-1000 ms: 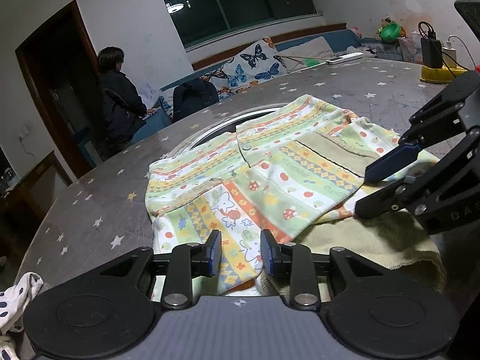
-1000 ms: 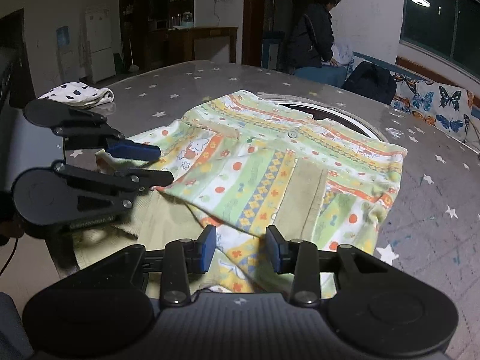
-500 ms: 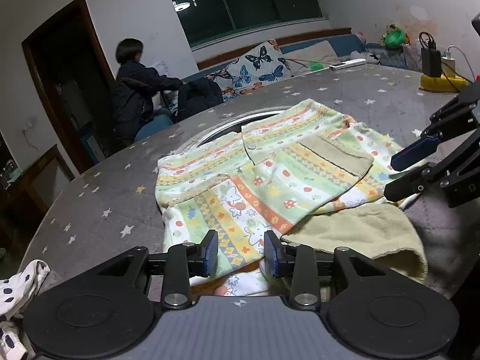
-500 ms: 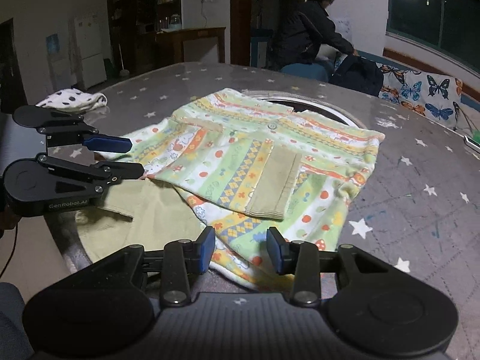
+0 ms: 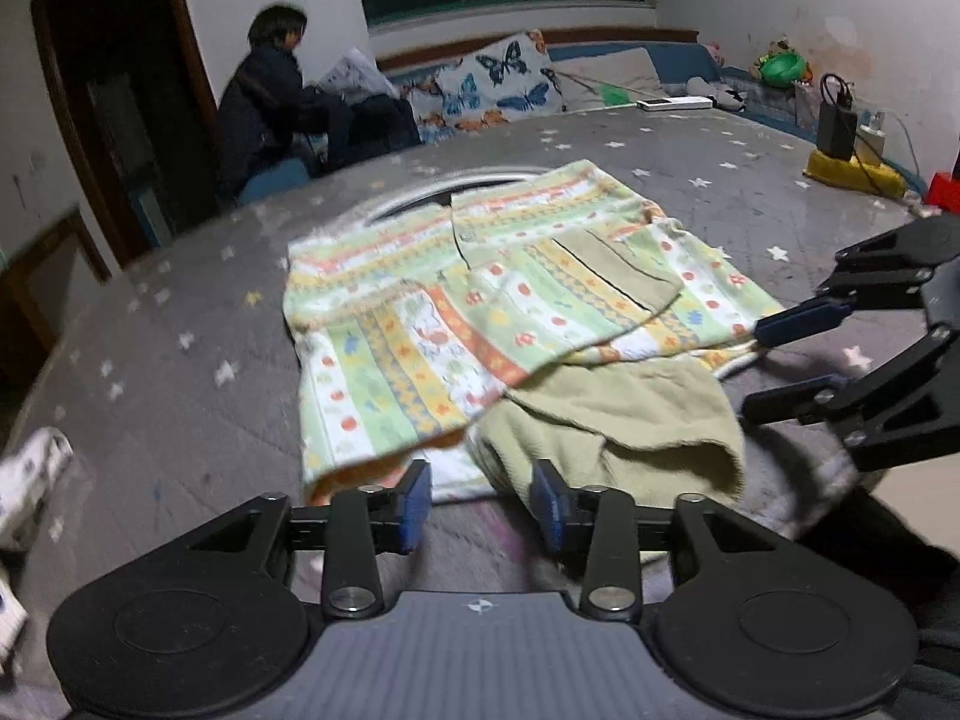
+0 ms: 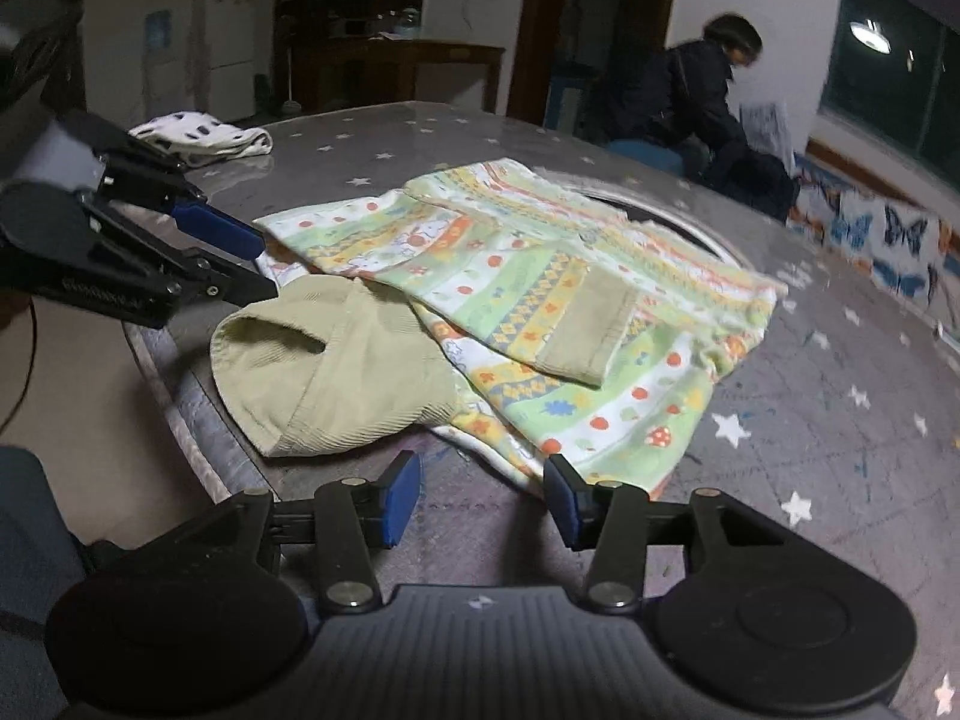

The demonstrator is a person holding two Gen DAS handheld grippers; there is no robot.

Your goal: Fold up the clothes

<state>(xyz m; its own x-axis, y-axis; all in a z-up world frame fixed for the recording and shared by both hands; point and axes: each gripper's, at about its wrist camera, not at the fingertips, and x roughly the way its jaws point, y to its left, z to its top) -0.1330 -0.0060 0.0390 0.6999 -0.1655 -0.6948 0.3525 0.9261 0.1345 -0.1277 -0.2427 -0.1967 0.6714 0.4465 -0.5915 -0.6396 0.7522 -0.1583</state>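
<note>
On the starred table lay the patterned jacket, its sides folded in and its olive hood spread loose at the near edge. Both tongs, left and right, hovered just short of it, spread and holding nothing. Judging by that loose hood, the next fold probably called for pinching the hood and turning it onto the body.
</note>
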